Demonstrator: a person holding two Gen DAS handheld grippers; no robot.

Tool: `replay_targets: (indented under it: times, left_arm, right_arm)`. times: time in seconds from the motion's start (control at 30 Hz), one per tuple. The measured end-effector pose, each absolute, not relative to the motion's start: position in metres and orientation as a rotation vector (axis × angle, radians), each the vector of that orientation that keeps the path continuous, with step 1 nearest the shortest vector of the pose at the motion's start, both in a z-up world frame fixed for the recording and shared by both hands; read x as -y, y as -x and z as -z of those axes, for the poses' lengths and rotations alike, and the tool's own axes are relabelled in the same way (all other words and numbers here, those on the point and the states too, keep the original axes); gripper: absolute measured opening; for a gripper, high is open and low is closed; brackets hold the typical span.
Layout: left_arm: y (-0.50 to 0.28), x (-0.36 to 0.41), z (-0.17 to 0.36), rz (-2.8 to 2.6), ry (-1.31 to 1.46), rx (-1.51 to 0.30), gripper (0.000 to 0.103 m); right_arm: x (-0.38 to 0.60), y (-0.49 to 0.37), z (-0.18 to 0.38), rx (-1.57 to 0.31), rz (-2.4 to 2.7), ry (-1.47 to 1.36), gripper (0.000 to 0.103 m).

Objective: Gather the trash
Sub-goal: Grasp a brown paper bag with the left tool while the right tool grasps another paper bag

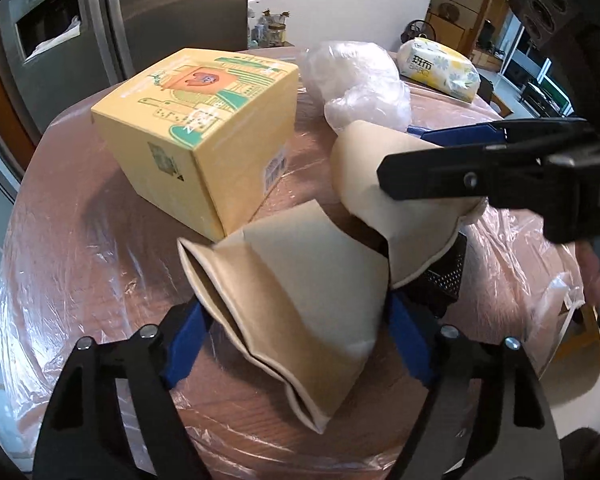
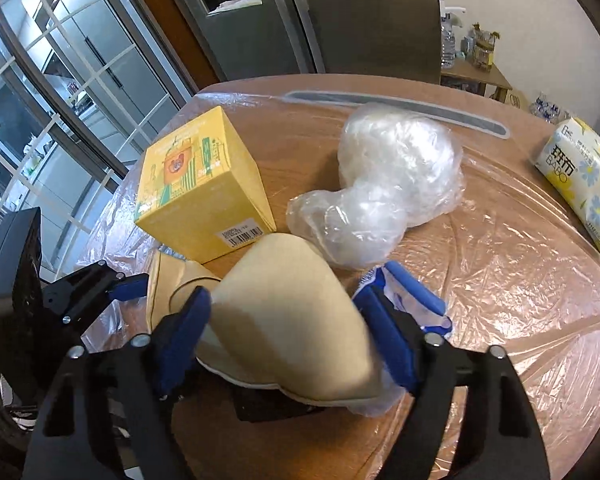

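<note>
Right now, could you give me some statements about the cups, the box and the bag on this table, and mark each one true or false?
1. The left gripper holds a crushed paper cup. True.
2. The right gripper is open and holds nothing. False: it is shut on a second paper cup.
3. The yellow box lies flattened. False: it stands whole on the table.
4. A crumpled clear plastic bag lies beside the box. True.
5. The tissue pack is in a gripper. False: it lies apart, near the table's edge.

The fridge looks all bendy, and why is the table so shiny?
Left wrist view: the fisheye lens curves the fridge, and the plastic sheet over the table glints white. Right wrist view: same glare on the sheet, window frames bow, and the held paper cup looks slightly soft.
</note>
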State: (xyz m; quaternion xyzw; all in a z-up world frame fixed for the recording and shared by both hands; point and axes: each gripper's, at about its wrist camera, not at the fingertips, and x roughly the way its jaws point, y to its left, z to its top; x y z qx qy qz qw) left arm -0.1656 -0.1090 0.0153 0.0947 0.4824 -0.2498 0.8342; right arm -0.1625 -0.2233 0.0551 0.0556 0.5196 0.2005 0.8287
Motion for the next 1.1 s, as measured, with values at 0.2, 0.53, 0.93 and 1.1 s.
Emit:
replay_targets:
  times: [0.2, 0.53, 0.93, 1.1]
  left_arm:
    - [0.169, 0.098, -0.017, 0.552, -0.191, -1.036, 0.08]
    - [0.167, 0.054, -0.023, 0.55, -0.146, -1.098, 0.087]
    - [0.159, 0.065, -0.017, 0.468, -0.136, -1.103, 0.09]
    - [0.163, 0.076, -0.015, 0.448, -0.199, -1.072, 0.081]
  right_arm:
    - [0.217, 0.161, -0.055, -1.126, -0.415, -0.098, 0.091]
    - [0.202, 0.162, -0.053, -1.148, -0.431, -0.04, 0.092]
    - [0.174, 0.169, -0.045, -1.144, -0.416, 0.145, 0.098]
    - [0.182, 0.17, -0.048, -1.121, -0.437, 0.09, 0.094]
